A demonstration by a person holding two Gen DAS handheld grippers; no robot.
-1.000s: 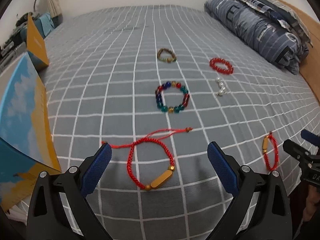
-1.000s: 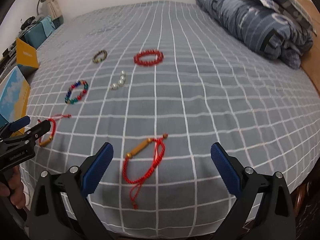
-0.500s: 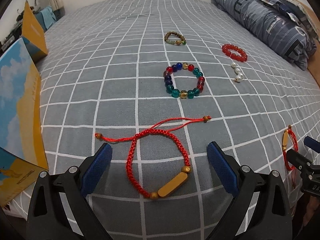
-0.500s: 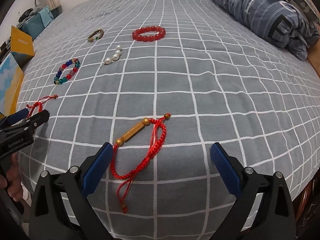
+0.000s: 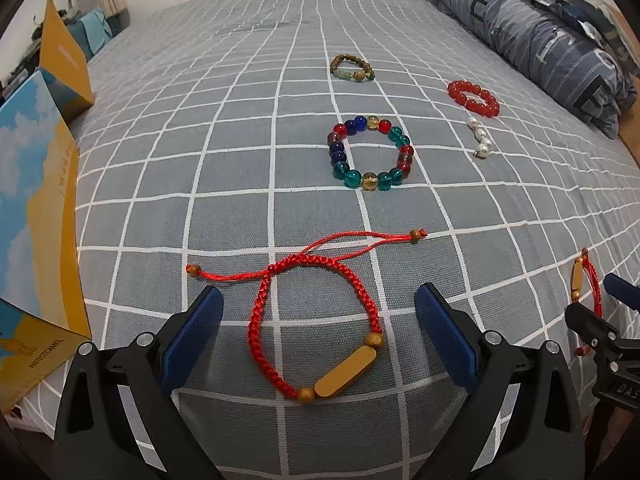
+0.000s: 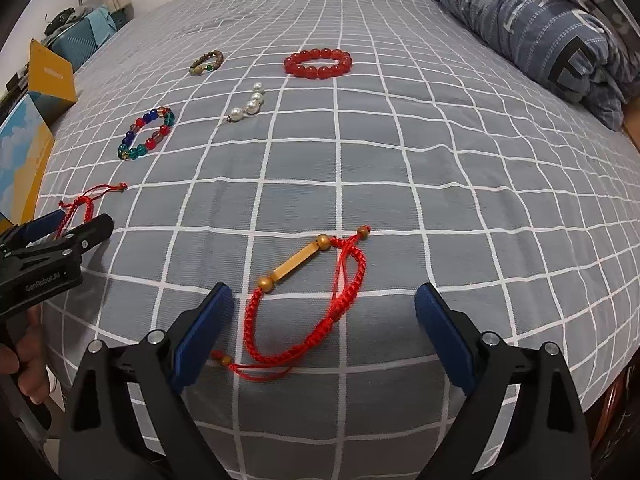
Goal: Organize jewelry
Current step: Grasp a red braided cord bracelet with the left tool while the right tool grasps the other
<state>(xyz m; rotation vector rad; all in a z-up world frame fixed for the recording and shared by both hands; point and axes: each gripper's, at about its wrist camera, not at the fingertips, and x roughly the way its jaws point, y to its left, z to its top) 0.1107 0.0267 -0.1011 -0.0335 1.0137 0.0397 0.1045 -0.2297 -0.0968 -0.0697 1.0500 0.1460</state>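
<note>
Two red braided bracelets lie near the front edge of the grey checked bed cover (image 5: 240, 120). The one with a flat gold bar (image 5: 346, 372) lies between the fingers of my left gripper (image 5: 316, 300), which is open just above it without touching. The other, with a gold tube (image 6: 296, 266), lies between the fingers of my right gripper (image 6: 324, 300). Its jaws are closing, and the pads stand clear of the cord. Farther back lie a multicoloured bead bracelet (image 5: 370, 152), a red bead bracelet (image 6: 318, 63), a pearl strand (image 6: 248, 106) and a brown bead bracelet (image 5: 352, 68).
A blue-and-yellow box (image 5: 36, 200) stands at the bed's left edge, with a second yellow box (image 5: 64, 64) behind it. A folded blue quilt (image 5: 540, 32) lies at the back right. A hand (image 6: 28, 360) holds the left gripper at the lower left of the right wrist view.
Both grippers have come down closer to their red bracelets, which now lie between the fingers. The right gripper's fingers have drawn slightly together.
</note>
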